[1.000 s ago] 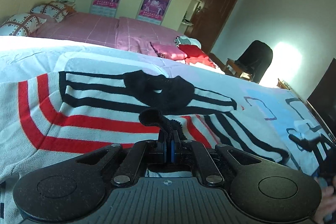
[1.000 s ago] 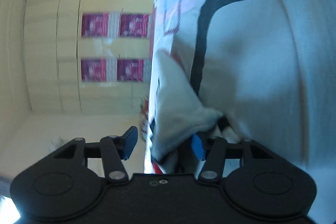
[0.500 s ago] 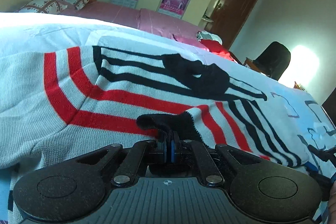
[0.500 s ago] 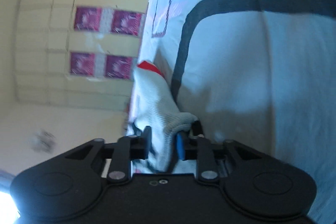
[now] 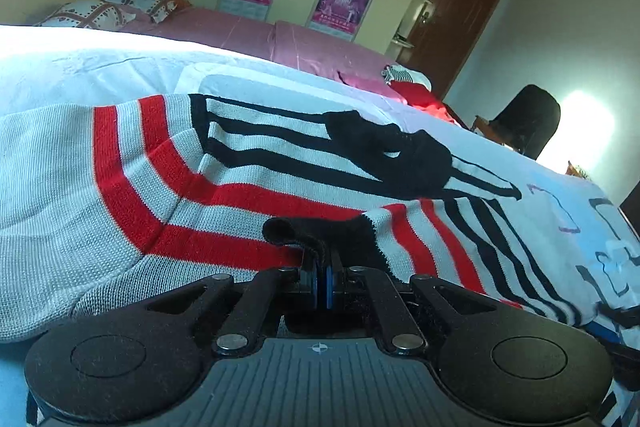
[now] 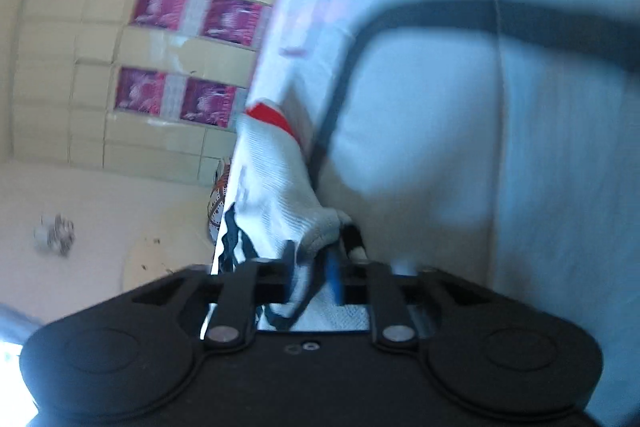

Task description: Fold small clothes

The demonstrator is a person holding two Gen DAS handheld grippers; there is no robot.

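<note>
Black cuff left view, white toe right

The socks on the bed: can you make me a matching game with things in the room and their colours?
Column one:
1. sock toe pinched by the left gripper
2. pillows
3. door
4. sock end between the pads of the right gripper

Column two:
a. brown
b. white knit
c. black
d. white with a brown and orange pattern

Pairs: 1-c, 2-d, 3-a, 4-b
</note>
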